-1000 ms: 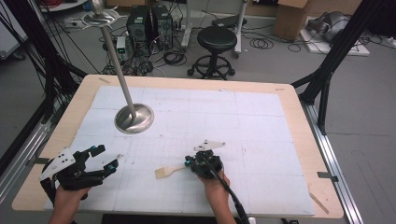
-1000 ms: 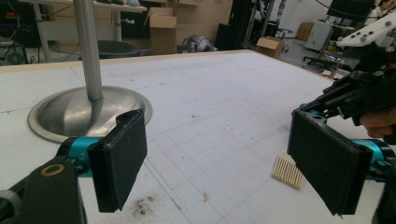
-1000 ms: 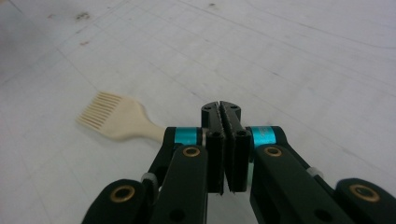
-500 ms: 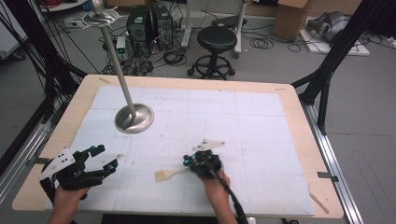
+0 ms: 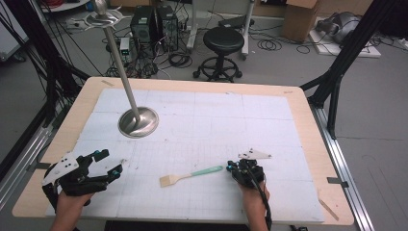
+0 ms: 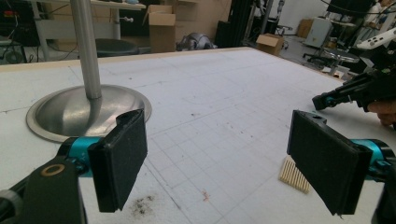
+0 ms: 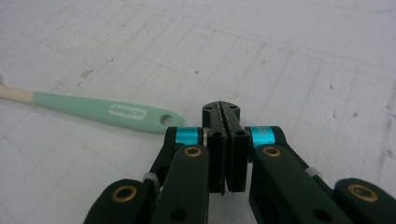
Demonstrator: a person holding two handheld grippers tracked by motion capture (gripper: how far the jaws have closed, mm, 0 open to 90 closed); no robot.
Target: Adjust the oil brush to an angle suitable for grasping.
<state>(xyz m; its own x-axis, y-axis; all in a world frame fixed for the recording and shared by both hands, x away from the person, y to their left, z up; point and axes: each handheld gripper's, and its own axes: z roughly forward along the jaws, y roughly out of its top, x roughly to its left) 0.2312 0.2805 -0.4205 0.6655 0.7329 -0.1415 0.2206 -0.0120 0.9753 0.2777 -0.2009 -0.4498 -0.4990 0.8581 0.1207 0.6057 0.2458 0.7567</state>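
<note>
Plywood edges frame the surface [image 5: 308, 120], which is covered by a white sheet ruled in a faint grid, scuffed and speckled with dark marks. Toward its far left stands a metal stand [image 5: 138, 121] with a round domed base and a tall thin pole rising out of it. Beyond the surface the room has a grey floor, a black stool [image 5: 221, 41] on castors, computer towers with loose cables, cardboard boxes and black frame struts at both sides.

A brush [image 5: 190, 174] with a mint-green handle and a pale bristle head lies flat near the front middle of the surface, handle end toward the right claw [image 5: 232, 167], bristles toward the left. In the right gripper view the handle carries a small white oval label with raised lettering too blurred to read, and a hanging hole at its end.

The right claw is closed with nothing between its pads, held low over the sheet; its tip sits just beside the handle end, and whether the two touch cannot be told. The hand behind it comes in from the front edge.

The left claw [image 5: 109, 163] is wide open and empty, resting low at the front left, aimed across the surface, well apart from the brush.
</note>
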